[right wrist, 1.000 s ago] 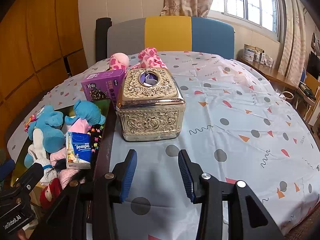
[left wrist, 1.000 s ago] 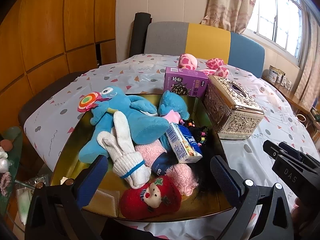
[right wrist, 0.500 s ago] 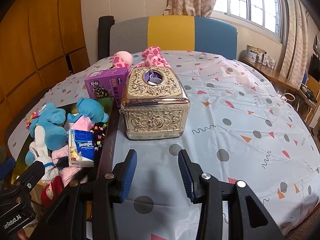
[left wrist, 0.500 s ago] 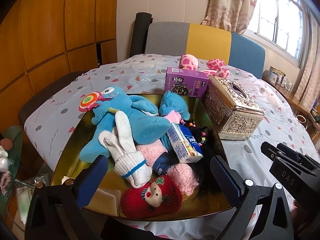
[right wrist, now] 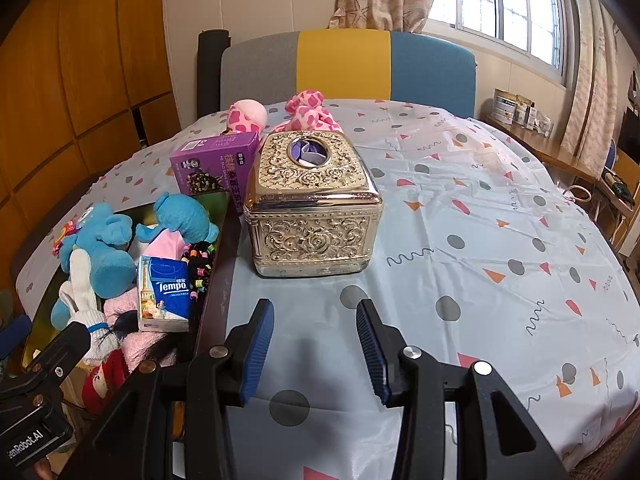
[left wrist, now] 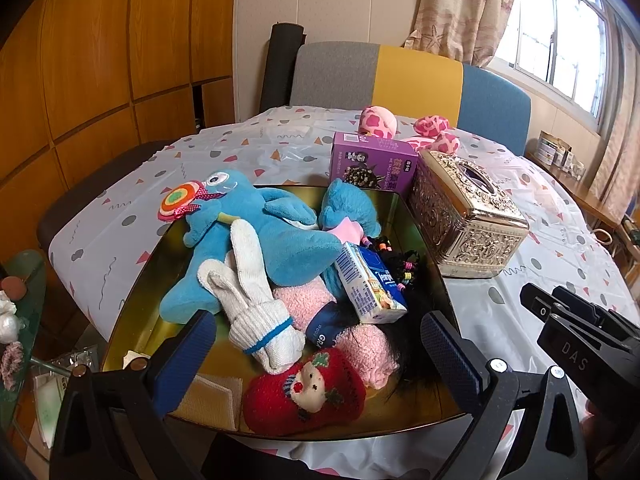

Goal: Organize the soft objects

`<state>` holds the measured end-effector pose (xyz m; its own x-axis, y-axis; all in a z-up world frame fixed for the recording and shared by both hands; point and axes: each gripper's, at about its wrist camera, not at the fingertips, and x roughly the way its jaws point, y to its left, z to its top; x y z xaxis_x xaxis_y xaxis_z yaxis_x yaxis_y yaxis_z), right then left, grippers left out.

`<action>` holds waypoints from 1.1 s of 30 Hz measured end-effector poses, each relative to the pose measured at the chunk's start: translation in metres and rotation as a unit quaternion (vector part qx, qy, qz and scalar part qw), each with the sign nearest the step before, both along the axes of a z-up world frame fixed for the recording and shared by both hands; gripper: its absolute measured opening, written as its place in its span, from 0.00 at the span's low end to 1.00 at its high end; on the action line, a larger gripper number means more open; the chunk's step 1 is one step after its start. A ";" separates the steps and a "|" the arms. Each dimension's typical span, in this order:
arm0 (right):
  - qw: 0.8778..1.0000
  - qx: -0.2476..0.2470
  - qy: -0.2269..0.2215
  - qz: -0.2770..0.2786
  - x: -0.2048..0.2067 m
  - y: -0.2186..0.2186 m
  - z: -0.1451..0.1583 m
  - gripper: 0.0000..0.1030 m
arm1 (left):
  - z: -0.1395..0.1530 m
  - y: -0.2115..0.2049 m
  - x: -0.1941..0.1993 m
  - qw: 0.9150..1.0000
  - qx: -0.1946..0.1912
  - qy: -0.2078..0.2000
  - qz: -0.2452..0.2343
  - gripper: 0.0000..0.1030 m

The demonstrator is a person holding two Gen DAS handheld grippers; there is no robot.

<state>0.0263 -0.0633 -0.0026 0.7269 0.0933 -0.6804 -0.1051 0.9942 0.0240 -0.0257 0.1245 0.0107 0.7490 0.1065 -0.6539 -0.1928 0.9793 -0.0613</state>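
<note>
A gold tray point(left wrist: 136, 308) at the table's near left holds a blue plush toy point(left wrist: 272, 236), a white glove point(left wrist: 256, 304), pink fuzzy socks point(left wrist: 304, 298), a red knitted doll point(left wrist: 308, 392), a Tempo tissue pack point(left wrist: 368, 280) and beaded hair ties point(left wrist: 400, 264). My left gripper point(left wrist: 316, 352) is open and empty, hovering over the tray's near edge. My right gripper point(right wrist: 316, 344) is open and empty over bare tablecloth, in front of a gold tissue box point(right wrist: 312, 204). A pink spotted plush point(right wrist: 308, 114) lies behind the boxes.
A purple carton point(left wrist: 372, 164) stands beyond the tray, touching the gold tissue box point(left wrist: 464, 216). The tablecloth point(right wrist: 480, 240) spreads wide to the right. A grey, yellow and blue chair back point(right wrist: 344, 64) stands at the far edge. A glass side table point(left wrist: 16, 304) sits low left.
The right gripper has drifted slightly left and nearer the tissue box. The left gripper has barely moved. Both stay open.
</note>
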 end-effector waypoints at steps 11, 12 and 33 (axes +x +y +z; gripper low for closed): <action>1.000 -0.001 0.002 0.002 0.000 0.001 -0.002 0.42 | -0.001 0.000 0.000 1.000 -0.001 0.004 -0.002 1.00; 1.000 -0.001 0.002 0.003 0.000 0.001 -0.002 0.42 | -0.001 0.000 0.000 1.000 -0.001 0.004 -0.003 1.00; 1.000 0.001 0.015 0.006 0.003 -0.001 -0.009 0.42 | -0.008 0.004 0.003 1.000 0.005 0.008 -0.001 0.98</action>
